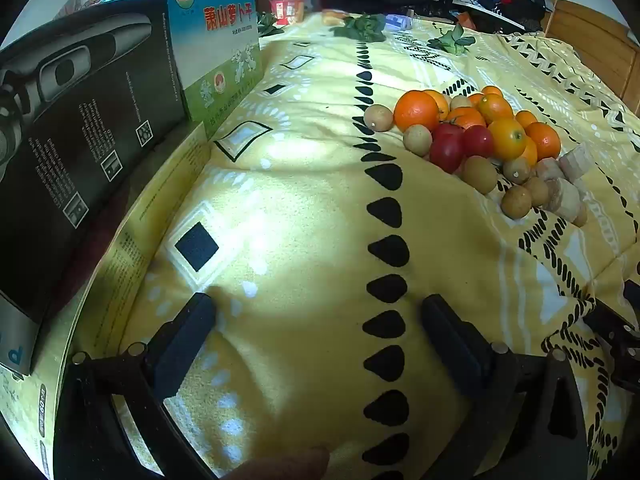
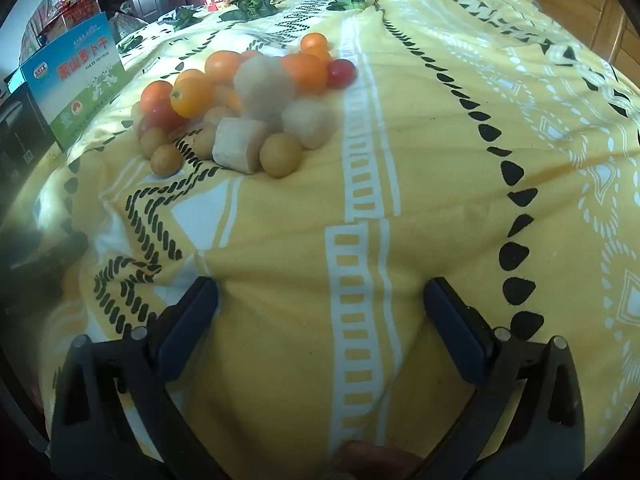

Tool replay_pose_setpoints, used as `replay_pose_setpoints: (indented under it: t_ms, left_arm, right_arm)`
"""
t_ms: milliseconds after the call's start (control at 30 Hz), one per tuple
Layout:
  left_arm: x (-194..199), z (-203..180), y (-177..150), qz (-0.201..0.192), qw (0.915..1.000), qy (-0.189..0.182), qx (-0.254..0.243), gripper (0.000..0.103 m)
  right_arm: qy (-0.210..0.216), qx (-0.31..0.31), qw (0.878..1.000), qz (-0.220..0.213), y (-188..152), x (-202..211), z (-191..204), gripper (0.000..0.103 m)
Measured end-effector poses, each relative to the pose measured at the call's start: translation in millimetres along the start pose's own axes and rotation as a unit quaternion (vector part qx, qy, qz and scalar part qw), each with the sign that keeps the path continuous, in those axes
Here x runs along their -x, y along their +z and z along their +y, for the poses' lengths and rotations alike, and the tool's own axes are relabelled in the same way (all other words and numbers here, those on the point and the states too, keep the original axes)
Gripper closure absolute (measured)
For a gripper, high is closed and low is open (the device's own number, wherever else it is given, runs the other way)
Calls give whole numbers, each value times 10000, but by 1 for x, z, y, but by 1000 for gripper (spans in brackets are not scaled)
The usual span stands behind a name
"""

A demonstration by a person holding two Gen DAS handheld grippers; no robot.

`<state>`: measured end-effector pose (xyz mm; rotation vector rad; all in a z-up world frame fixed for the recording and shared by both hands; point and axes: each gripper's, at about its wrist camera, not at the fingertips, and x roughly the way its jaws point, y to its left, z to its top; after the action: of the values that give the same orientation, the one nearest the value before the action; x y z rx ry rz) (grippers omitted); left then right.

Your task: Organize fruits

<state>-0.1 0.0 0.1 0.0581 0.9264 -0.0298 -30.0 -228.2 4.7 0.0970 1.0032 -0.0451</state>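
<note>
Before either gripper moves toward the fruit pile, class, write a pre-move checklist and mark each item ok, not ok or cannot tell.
1. Left gripper open and empty: ok.
2. Right gripper open and empty: ok.
3. Fruit pile in view of both cameras: ok.
4. Bare yellow cloth between the right gripper and the pile: ok.
5. Fruit already sorted by kind: not ok; oranges, red tomatoes, small brown fruits and pale chunks lie mixed.
6. A container to sort into: cannot tell; only closed boxes show.
</note>
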Motion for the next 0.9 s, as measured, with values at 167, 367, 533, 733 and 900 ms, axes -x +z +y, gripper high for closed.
replay_pose_setpoints:
  t_ms: [167, 367, 533, 733, 900]
  left_arm:
    - [1, 0, -1, -5, 10000, -6, 0, 0]
    - [2, 2, -2, -7, 10000, -13, 4, 0]
    - [0, 0, 0, 4, 10000, 0, -1, 0]
    - [0, 0, 1, 3, 10000, 8, -5, 0]
    - [0, 0, 1, 2, 10000, 8, -6, 0]
  right_arm:
    - [36, -20, 10000, -25, 1, 0, -3, 0]
    - [21, -15, 10000, -75, 1, 6, 1, 0]
    - [-5, 1, 9999, -129, -2, 3, 1, 0]
    - [-15, 13, 9999, -138, -3, 4, 1, 0]
    - [-4, 8, 9999, -140, -3, 4, 1, 0]
